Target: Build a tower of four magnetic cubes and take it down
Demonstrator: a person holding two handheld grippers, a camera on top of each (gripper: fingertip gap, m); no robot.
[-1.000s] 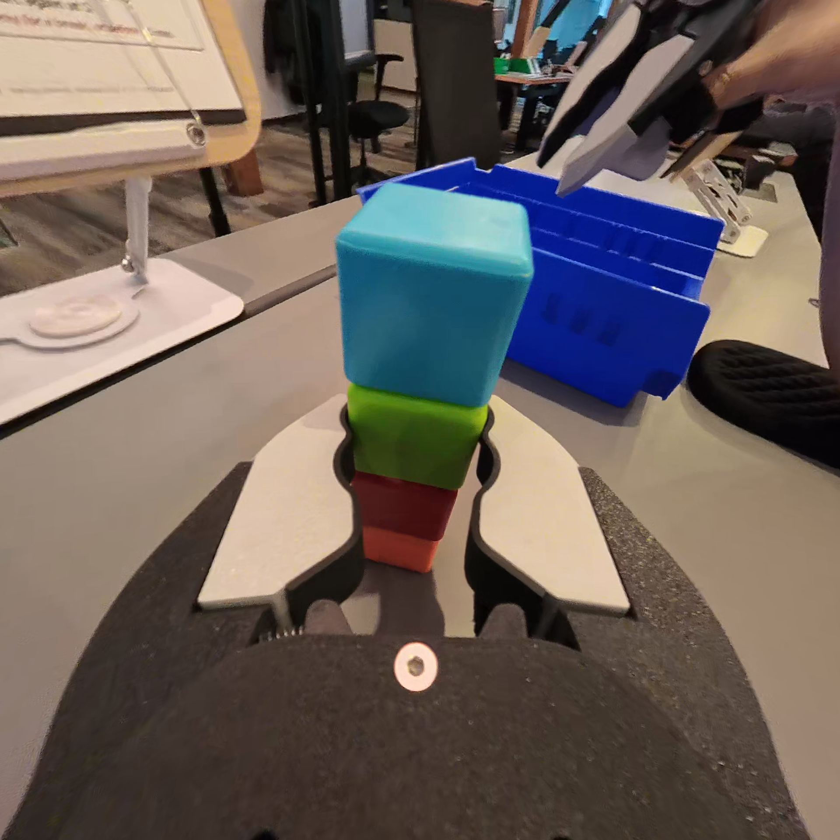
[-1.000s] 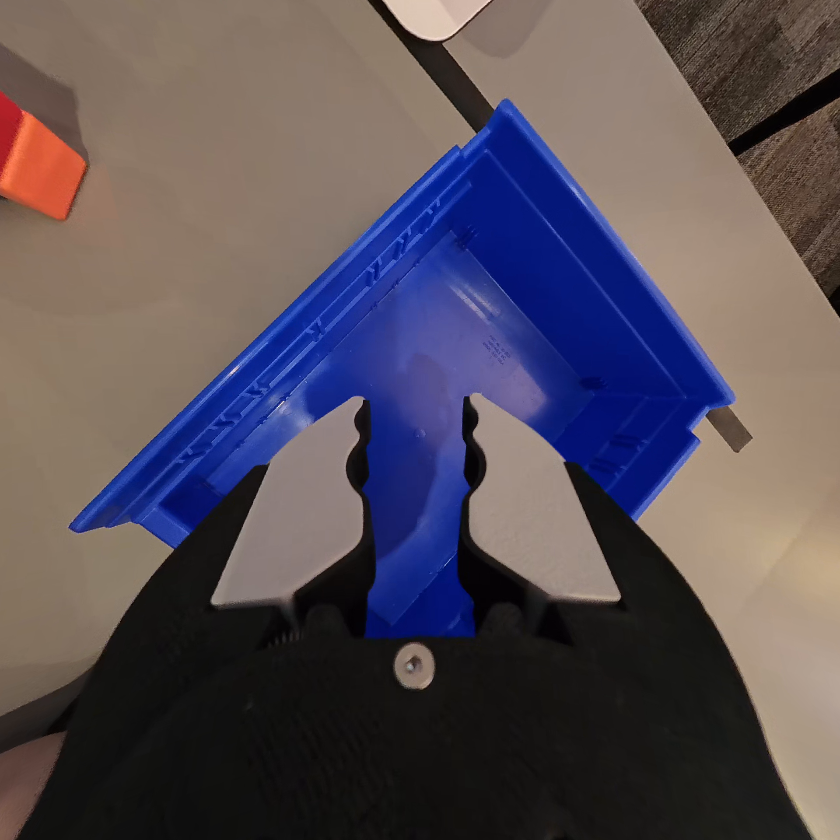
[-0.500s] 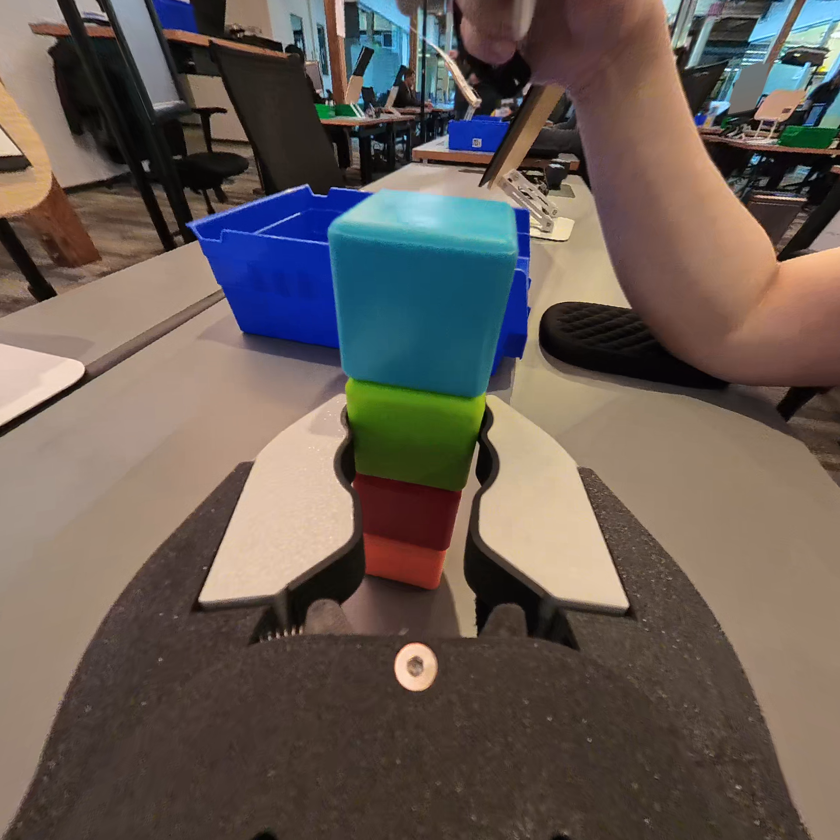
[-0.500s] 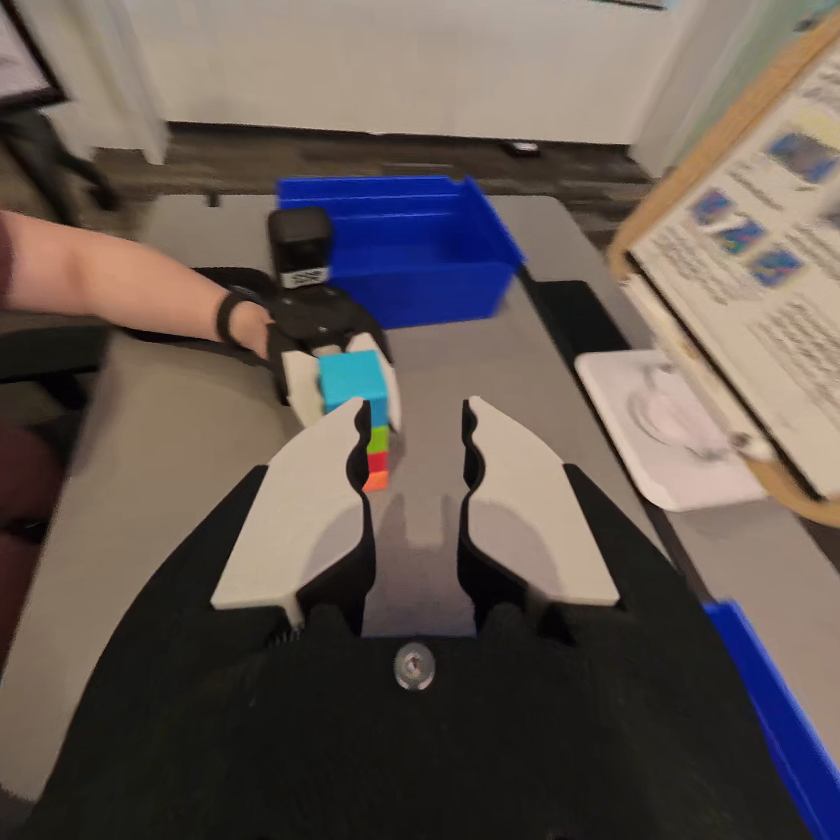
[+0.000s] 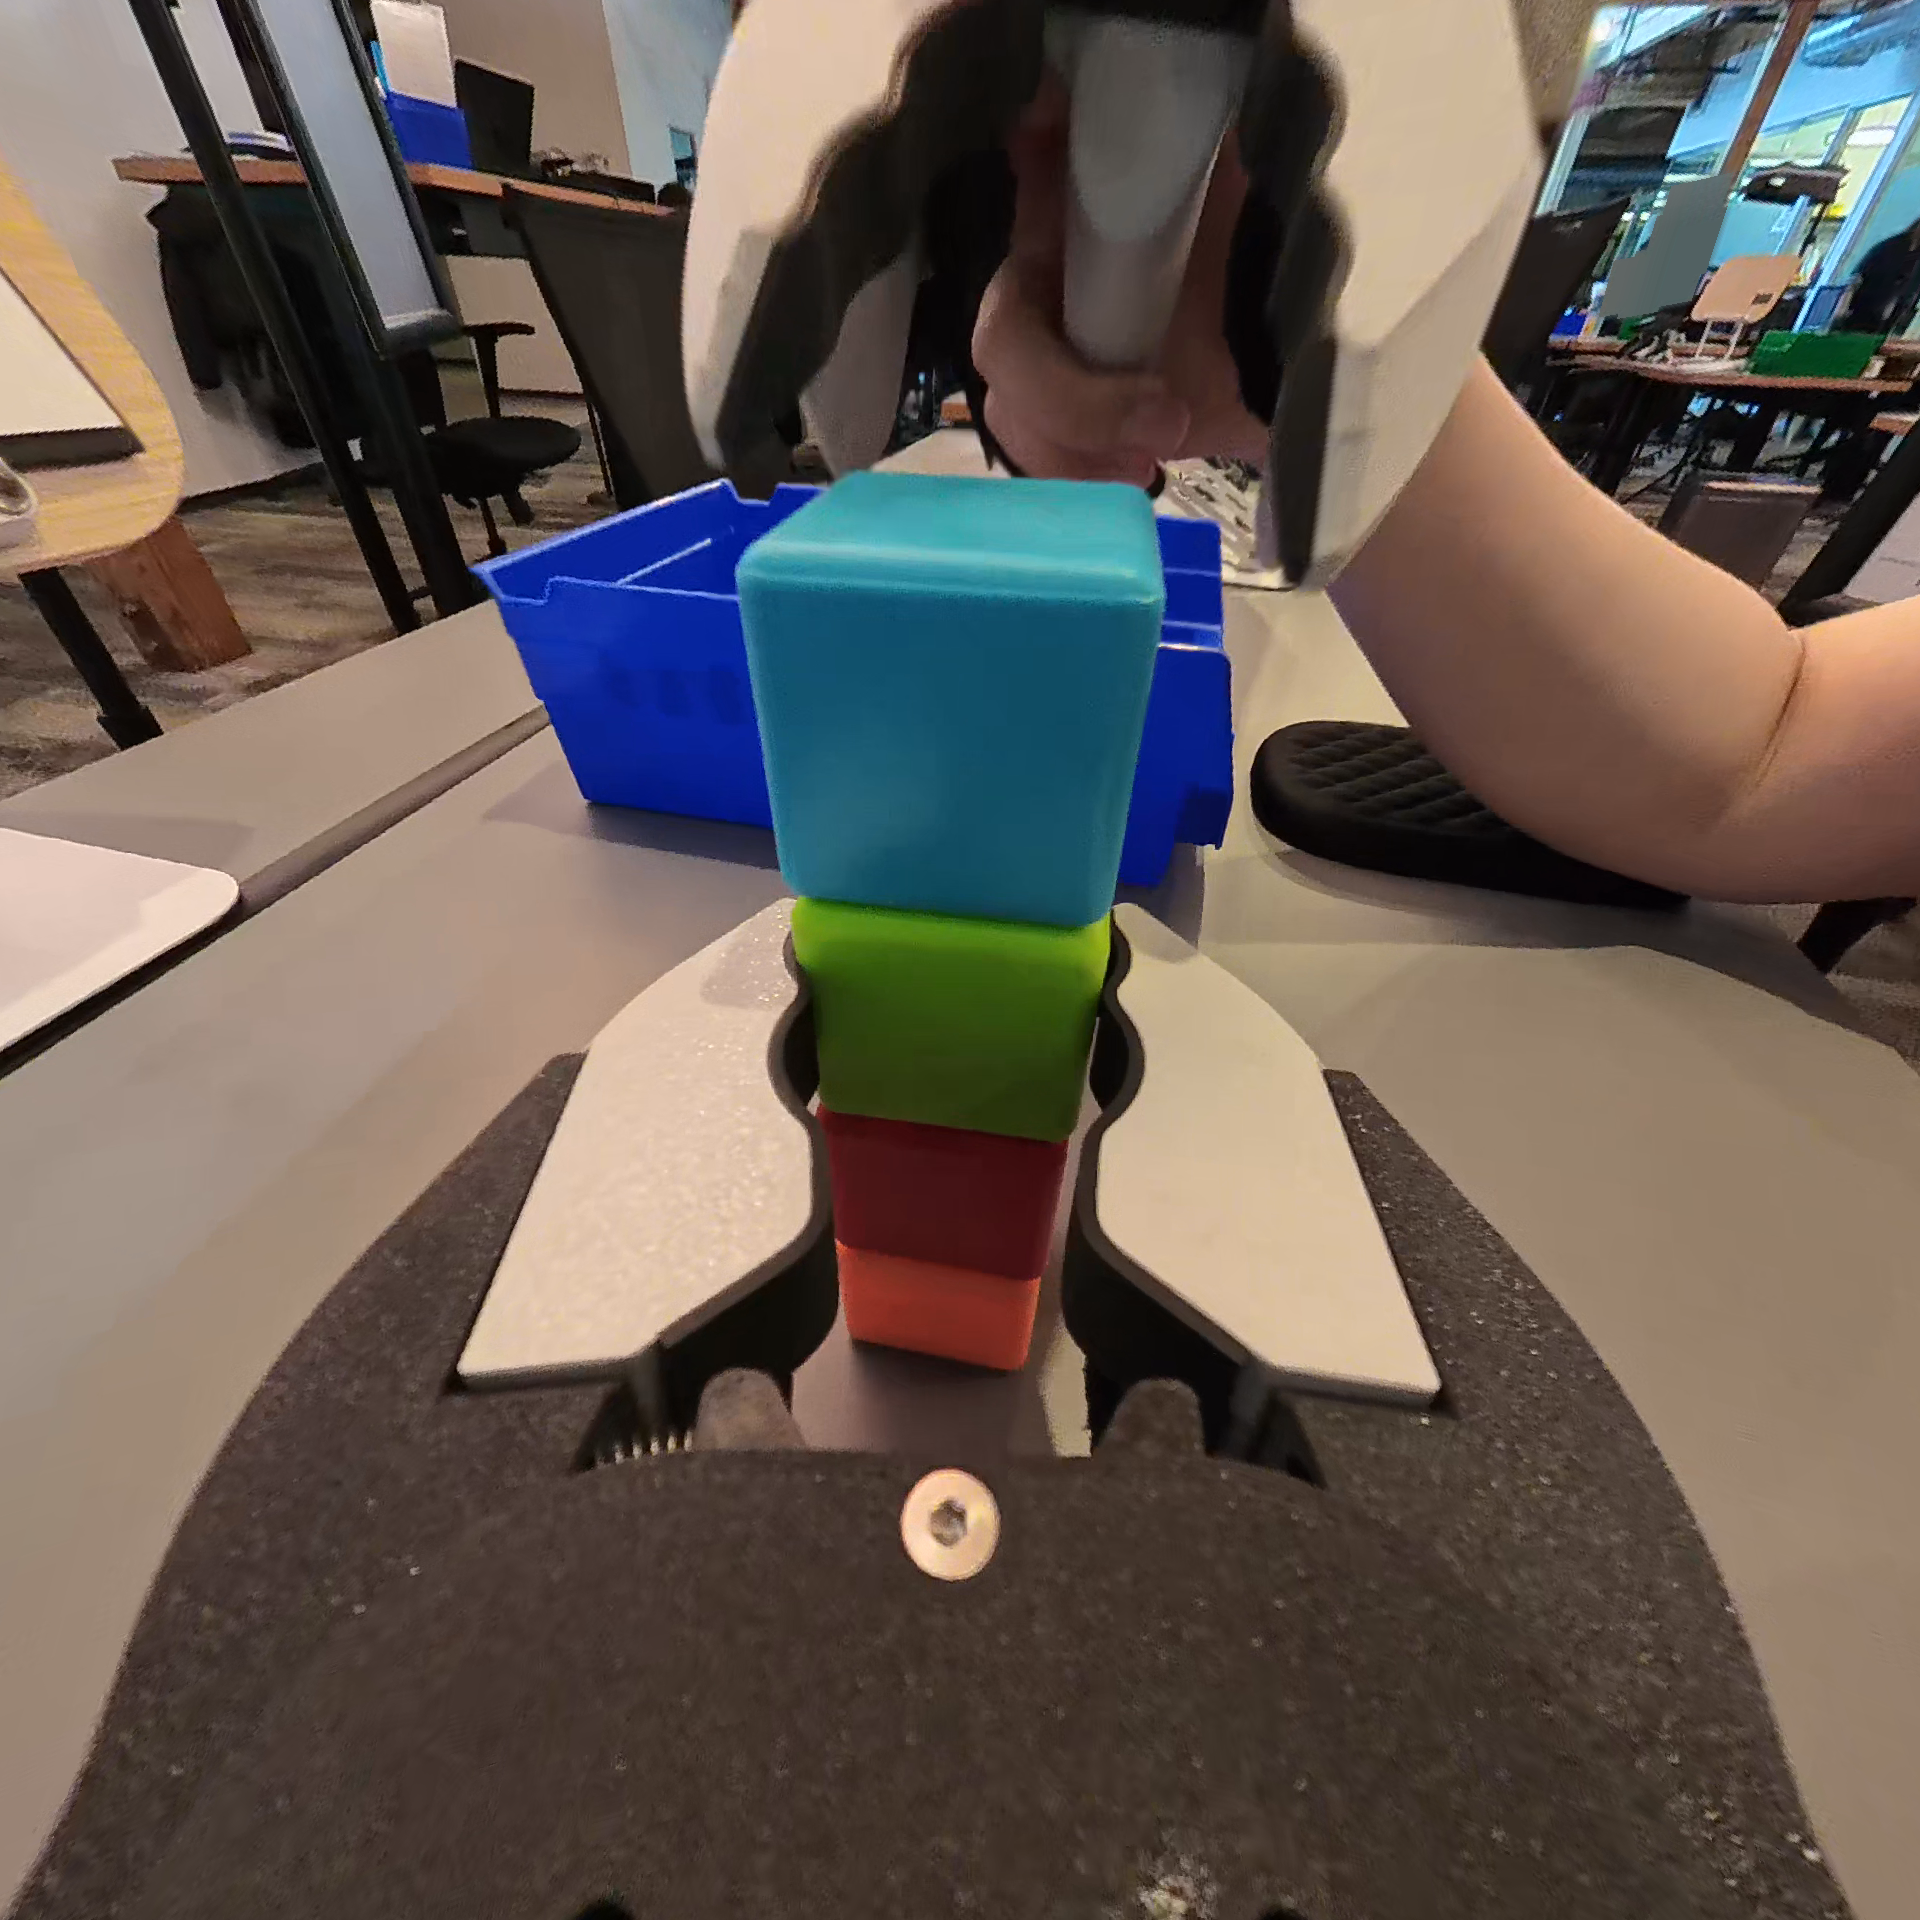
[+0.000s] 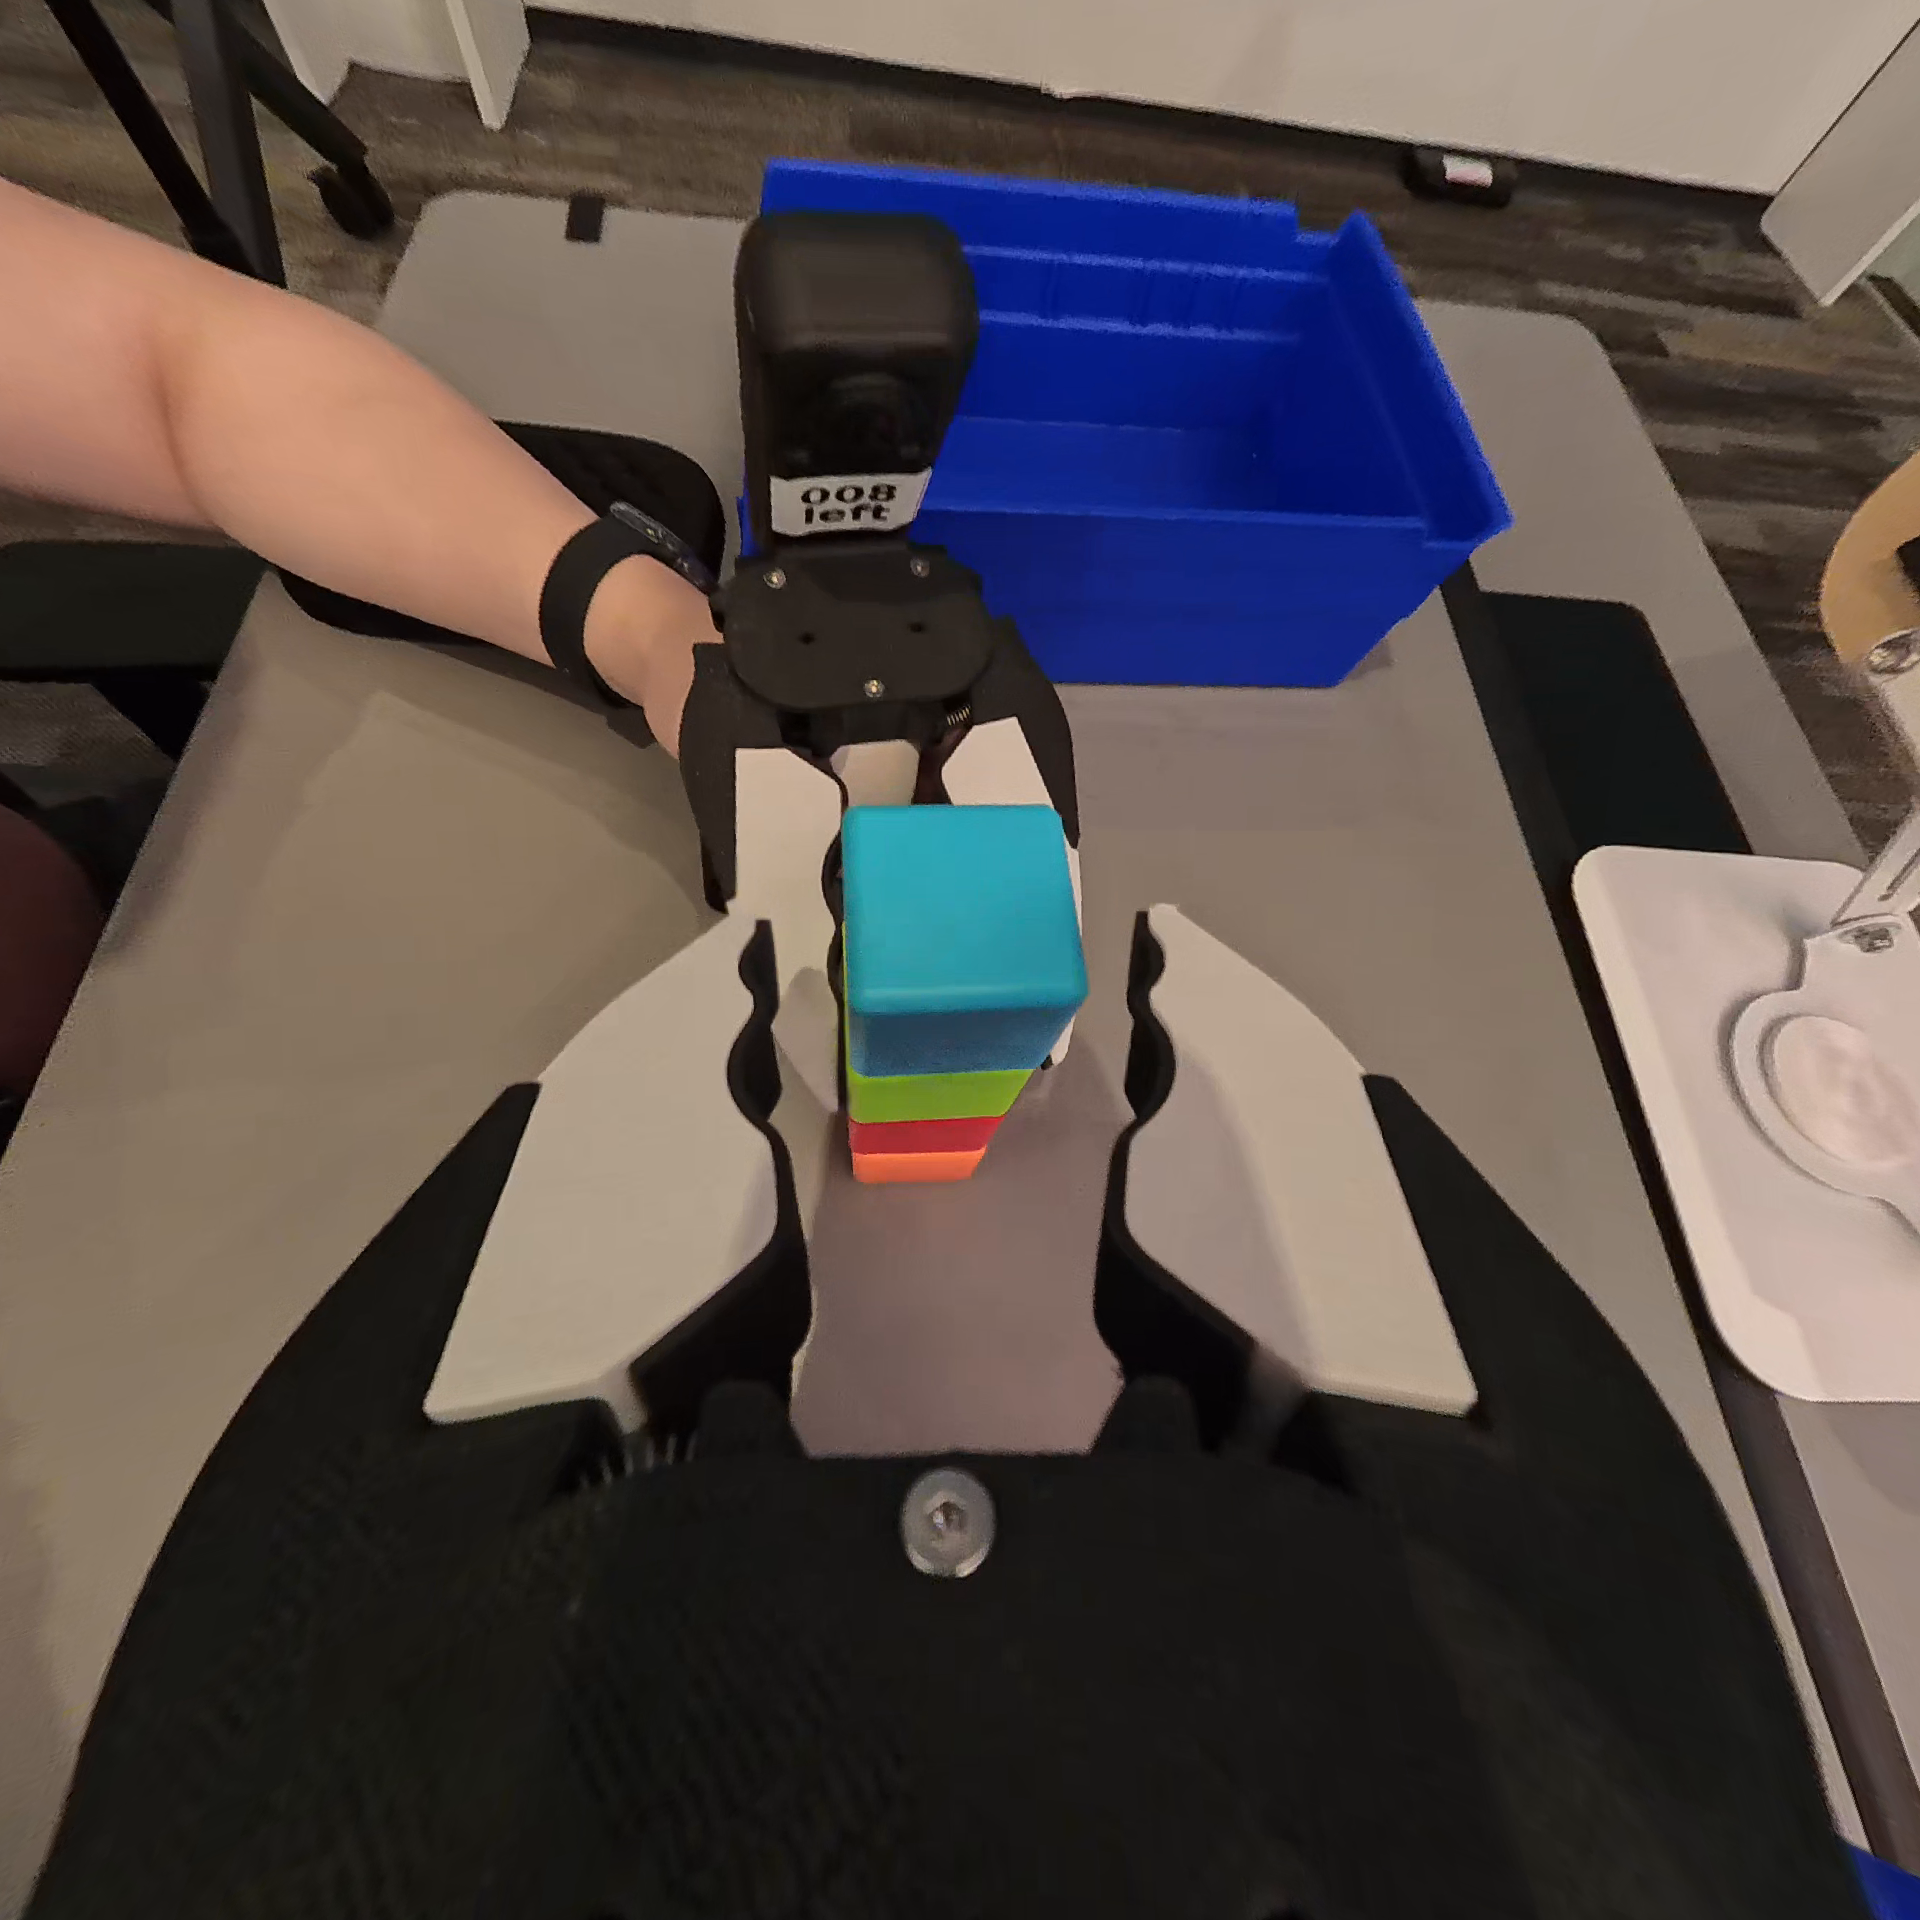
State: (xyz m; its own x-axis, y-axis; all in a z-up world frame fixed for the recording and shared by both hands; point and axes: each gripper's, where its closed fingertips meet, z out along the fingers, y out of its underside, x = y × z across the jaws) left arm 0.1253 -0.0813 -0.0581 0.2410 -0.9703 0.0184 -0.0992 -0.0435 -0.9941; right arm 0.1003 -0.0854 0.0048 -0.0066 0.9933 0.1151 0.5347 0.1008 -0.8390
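The only writing is on a white sticker [image 6: 848,505] under the black camera [image 6: 854,353] atop the left claw [image 5: 951,1023]; the cubes bear no marks. A four-cube tower stands upright on the grey counter [image 6: 436,935]: orange cube [image 5: 938,1320] at the bottom, then red cube [image 5: 943,1195], green cube [image 5: 951,1018], and teal cube [image 5: 951,707] on top. The left claw lies low and level, clenched on the green cube, its fingers pressing both sides. A forearm with a black wristband [image 6: 571,603] reaches in behind it from the left. The right claw [image 6: 951,997] hangs above the tower, tilted down toward it, released, its fingers spread wider than the teal cube and not touching it. A hand [image 5: 1091,384] grips its handle. A blue bin [image 6: 1195,436] sits just behind the tower.
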